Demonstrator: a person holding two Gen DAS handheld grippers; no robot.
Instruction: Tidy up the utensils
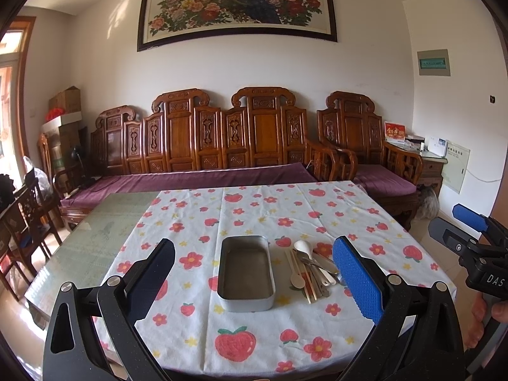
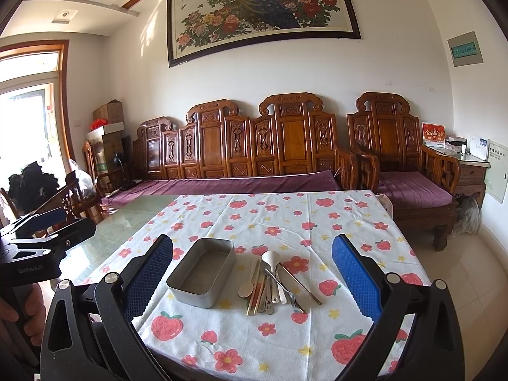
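An empty grey metal tin point(image 1: 246, 273) point(image 2: 202, 274) sits on the strawberry-print tablecloth point(image 1: 254, 216) point(image 2: 285, 216). Right of it lies a pile of utensils point(image 1: 312, 271) point(image 2: 276, 282): a white spoon point(image 1: 301, 246) point(image 2: 270, 258), a small wooden spoon point(image 1: 297, 278) point(image 2: 246, 289), chopsticks and metal cutlery. My left gripper point(image 1: 254, 281) is open and empty, held above the near table edge in front of the tin. My right gripper point(image 2: 252, 281) is open and empty, in front of the utensil pile. The right gripper also shows at the right edge of the left wrist view point(image 1: 470, 238).
The cloth covers the right part of a glass-topped table point(image 1: 104, 222) point(image 2: 127, 219). Behind it stands a carved wooden sofa point(image 1: 206, 146) point(image 2: 254, 149) with purple cushions. Chairs and boxes point(image 1: 63, 120) stand at the left. The left gripper body shows at the left of the right wrist view point(image 2: 41, 238).
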